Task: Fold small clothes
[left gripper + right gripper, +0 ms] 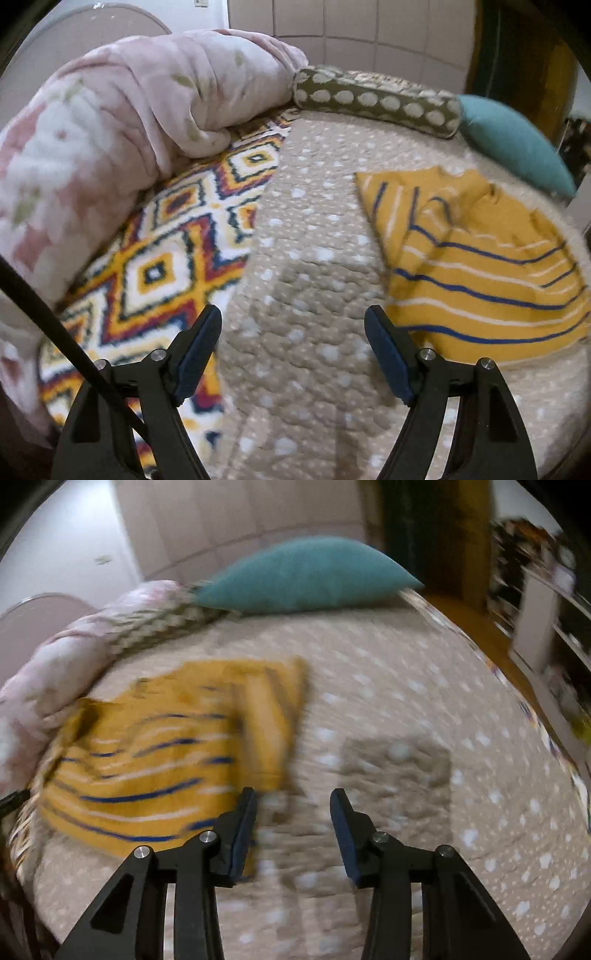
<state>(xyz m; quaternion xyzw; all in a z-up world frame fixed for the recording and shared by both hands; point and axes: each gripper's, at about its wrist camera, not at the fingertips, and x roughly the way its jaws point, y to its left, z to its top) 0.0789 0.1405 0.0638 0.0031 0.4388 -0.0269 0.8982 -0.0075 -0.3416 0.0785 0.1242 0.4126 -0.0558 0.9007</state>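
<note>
**Both grippers empty over the bed, striped shirt lying partly folded**

Left wrist view, nearest first: the left gripper (293, 354) stands wide, nothing between its jaws, only the beige dotted quilt (306, 258) below. At 9 o'clock of it lies a patterned blanket (166, 251) with diamond shapes. At 2 o'clock, just beside the right-hand finger, lies the yellow shirt (480, 273), blue and white stripes, flat on the quilt with one sleeve or side flap turned over at its upper left. Farther back: a pink fluffy blanket (110, 122) bunched at 10 o'clock, a dotted bolster (376, 99) at 12, a teal pillow (517, 144) at 1 o'clock.

Right wrist view, blurred: the right gripper (293, 830) has its jaws at a medium gap, nothing pinched; the left-hand finger overlaps the shirt's near edge in the picture, but contact cannot be told. The shirt (155, 760) spreads out toward 10 o'clock of the gripper. The teal pillow (306, 576) sits far at 12 o'clock.

Handling, as a judgement: thin knit, light, limp, not fragile. It will sag and drag on the quilt if lifted by one point, and a fold can slip open. Best hold looks like the hem corners or the outer side edge, one gripper each, pinching both layers near the edge, then carrying across low. Fold seems started, not finished.
</note>
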